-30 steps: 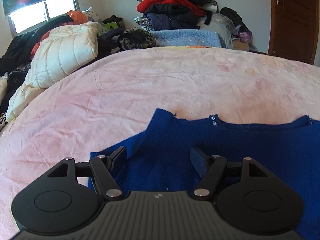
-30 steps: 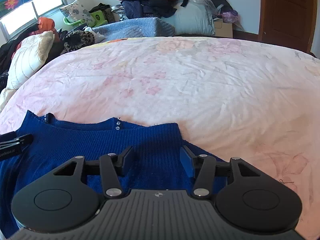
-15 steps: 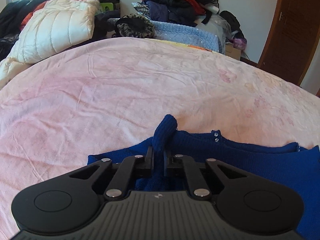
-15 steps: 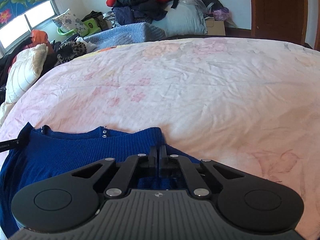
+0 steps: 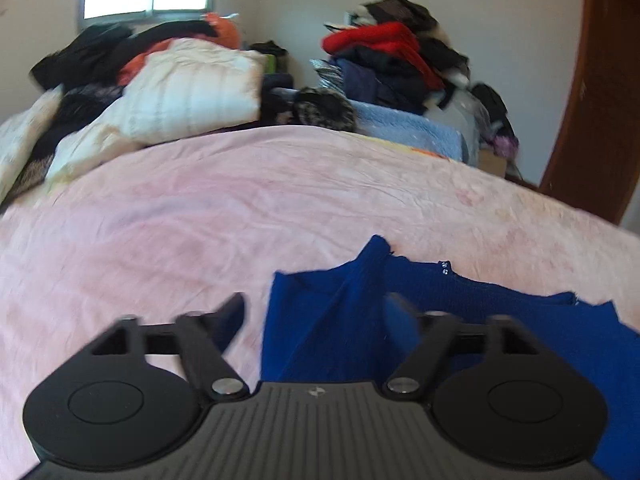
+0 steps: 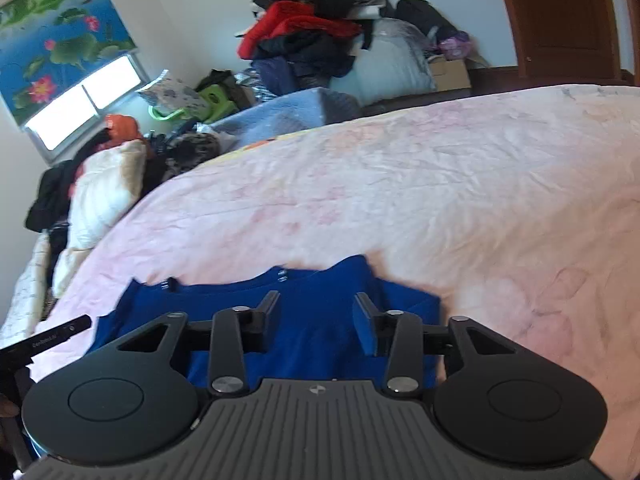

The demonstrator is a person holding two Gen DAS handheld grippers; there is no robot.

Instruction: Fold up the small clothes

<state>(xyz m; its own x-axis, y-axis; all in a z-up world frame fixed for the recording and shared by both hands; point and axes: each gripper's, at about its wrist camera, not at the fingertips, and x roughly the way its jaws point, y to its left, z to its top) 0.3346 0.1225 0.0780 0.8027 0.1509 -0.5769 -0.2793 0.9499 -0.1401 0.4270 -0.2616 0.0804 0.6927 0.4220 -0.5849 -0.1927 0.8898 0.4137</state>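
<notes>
Sweater (image 5: 460, 332) lies crosswise on the bed (image 5: 200, 232) just beneath both claws, left claw (image 5: 316, 316) and right claw (image 6: 316, 316), freshly released, empty.

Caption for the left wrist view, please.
Left gripper, jaws just opened wide, above a folded-in corner of the blue knit garment on the pink bedspread.

A pink floral bedspread (image 6: 460, 184) carries a blue knit top (image 6: 316, 320) and cream pillows (image 5: 192, 88).

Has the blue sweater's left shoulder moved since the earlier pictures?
Yes. The blue sweater has its left edge folded inward, toward the collar beads; left gripper has just opened.
</notes>
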